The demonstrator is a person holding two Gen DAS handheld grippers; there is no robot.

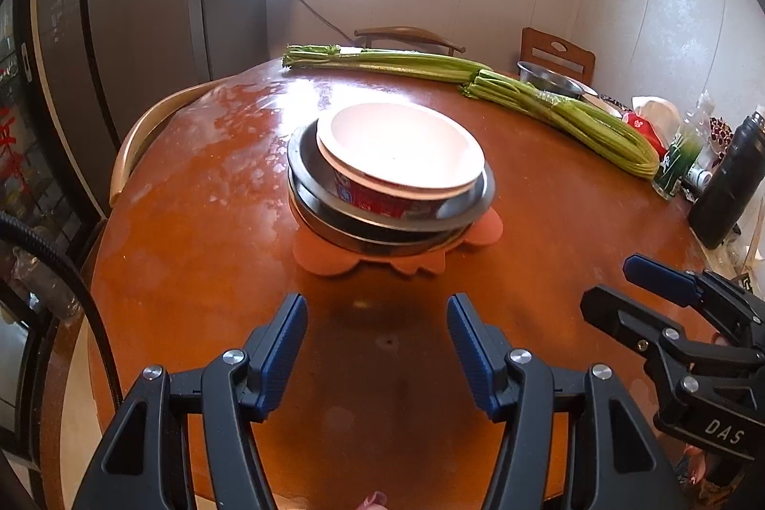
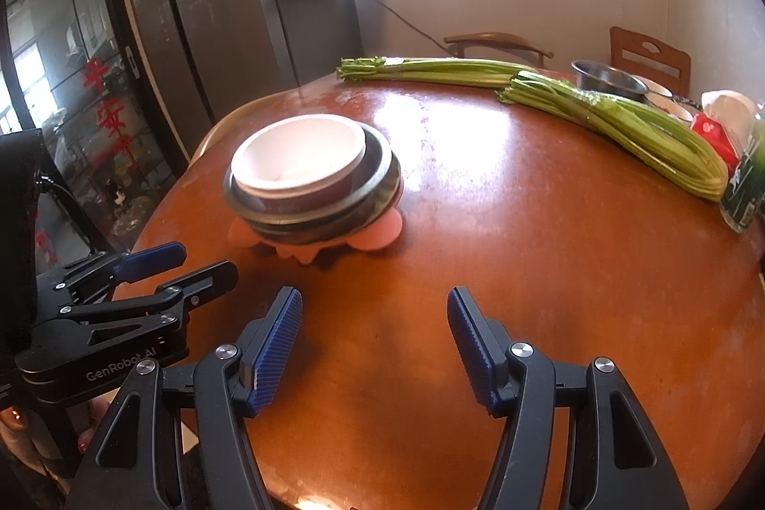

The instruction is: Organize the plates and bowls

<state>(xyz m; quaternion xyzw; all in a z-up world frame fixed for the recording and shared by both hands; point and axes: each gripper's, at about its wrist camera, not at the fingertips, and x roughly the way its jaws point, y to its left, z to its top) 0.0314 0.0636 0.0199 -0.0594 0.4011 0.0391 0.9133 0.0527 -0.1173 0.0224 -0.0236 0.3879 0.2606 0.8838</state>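
A white paper bowl point(image 1: 399, 149) with a red printed side sits nested in a stack of steel plates point(image 1: 382, 218) on an orange mat point(image 1: 334, 259) in the middle of the round wooden table point(image 1: 191, 223). The same bowl point(image 2: 299, 158), steel plates point(image 2: 377, 185) and mat point(image 2: 382, 235) show in the right wrist view. My left gripper point(image 1: 377, 338) is open and empty, hovering over the table short of the stack; it also shows in the right wrist view point(image 2: 191, 266). My right gripper point(image 2: 375, 335) is open and empty to its right, also seen in the left wrist view point(image 1: 607, 285).
Two celery bunches point(image 1: 550, 103) lie across the far side of the table. A steel bowl point(image 1: 550, 77), a white bag point(image 1: 657, 115), a green bottle point(image 1: 679, 161) and a black flask point(image 1: 726, 185) stand at the right edge. Chairs point(image 1: 557, 53) ring the table; a fridge point(image 1: 95, 56) stands on the left.
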